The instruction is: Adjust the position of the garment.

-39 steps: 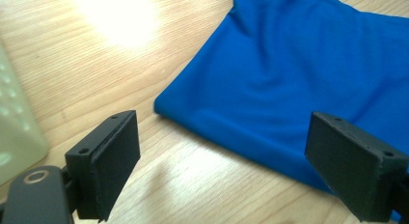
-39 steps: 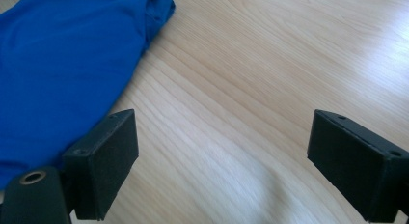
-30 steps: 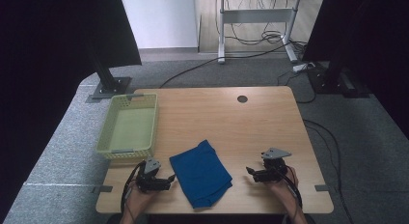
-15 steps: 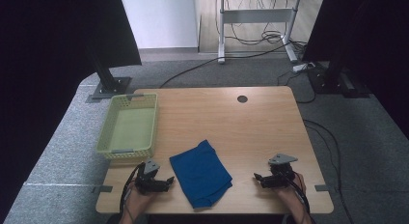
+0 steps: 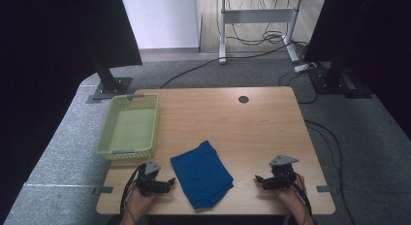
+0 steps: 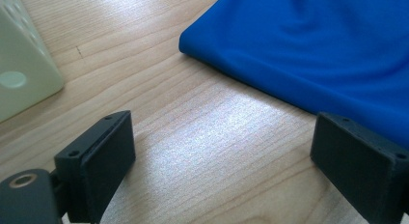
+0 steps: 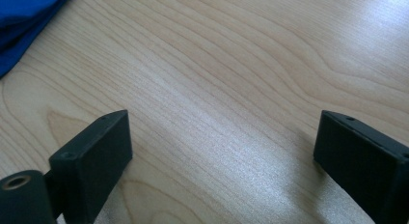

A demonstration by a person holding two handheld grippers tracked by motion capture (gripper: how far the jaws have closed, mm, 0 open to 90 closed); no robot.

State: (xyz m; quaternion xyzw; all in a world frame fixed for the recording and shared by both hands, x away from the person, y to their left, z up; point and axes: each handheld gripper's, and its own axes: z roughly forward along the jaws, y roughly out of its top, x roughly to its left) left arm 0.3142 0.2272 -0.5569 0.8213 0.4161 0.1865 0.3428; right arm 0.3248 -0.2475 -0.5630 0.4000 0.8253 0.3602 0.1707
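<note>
your folded blue cloth (image 5: 201, 173) lies just beside the pale green plastic basket (image 5: 129, 128); your left gripper (image 5: 167, 182) and right gripper (image 5: 260, 180) flank the cloth, jaws just opened wide (nothing between them).

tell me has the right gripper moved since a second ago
Yes: the right gripper has shifted slightly toward the table's right near corner, away from the blue cloth.

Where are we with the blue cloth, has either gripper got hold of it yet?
Done: the blue fabric cloth lies folded on the wooden table, beside the pale green plastic basket. In hand: nothing. The left gripper and right gripper have just been opening, with bare wood between the jaws. Left, as I judge it: probably gripping the cloth and moving it to the basket.
</note>
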